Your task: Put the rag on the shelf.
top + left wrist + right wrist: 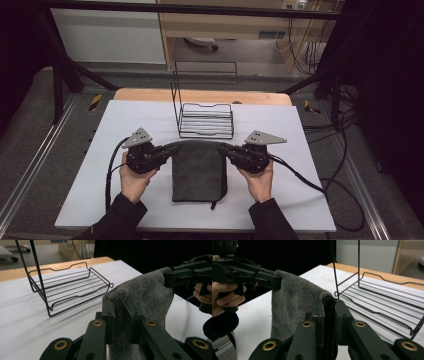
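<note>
White sheeting covers the table (125, 200), with a strip of bare wood showing along its far edge. On it, past the middle, stands a black wire rack (206, 120), its tall back frame rising on the far side and its slatted tray facing the person. Just in front of the rack lies a dark grey towel (197, 172), its near part flat on the sheet and its far edge lifted off the table between 2 grippers. At the towel's far left corner the left gripper (175, 148) has its jaws clamped on the cloth; at the far right corner the right gripper (223, 148) pinches it the same way.
</note>
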### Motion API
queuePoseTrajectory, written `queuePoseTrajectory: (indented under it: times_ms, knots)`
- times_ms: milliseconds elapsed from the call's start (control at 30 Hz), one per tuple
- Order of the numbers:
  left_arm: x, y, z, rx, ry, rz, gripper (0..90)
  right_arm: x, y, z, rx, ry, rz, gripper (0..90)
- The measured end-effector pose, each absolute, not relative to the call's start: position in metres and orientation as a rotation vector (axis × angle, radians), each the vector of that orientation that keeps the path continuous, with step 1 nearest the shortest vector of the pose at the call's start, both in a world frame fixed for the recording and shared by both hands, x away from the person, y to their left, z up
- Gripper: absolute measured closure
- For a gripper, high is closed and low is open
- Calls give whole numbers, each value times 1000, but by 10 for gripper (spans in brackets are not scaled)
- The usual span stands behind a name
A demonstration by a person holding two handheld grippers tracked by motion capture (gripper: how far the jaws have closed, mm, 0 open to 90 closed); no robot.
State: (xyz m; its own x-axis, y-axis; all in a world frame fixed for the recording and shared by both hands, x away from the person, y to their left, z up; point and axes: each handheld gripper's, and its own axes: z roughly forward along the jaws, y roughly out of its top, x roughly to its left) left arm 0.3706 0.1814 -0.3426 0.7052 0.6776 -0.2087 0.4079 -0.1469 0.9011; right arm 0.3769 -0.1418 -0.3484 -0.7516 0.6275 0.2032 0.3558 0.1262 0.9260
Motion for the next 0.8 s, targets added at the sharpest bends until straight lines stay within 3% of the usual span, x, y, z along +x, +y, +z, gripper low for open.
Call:
queuePoseTrajectory:
  times_ms: [800]
  knots:
    - [370, 176, -298, 1656, 788, 364, 799, 366, -149, -304, 889, 2000, 1736, 812]
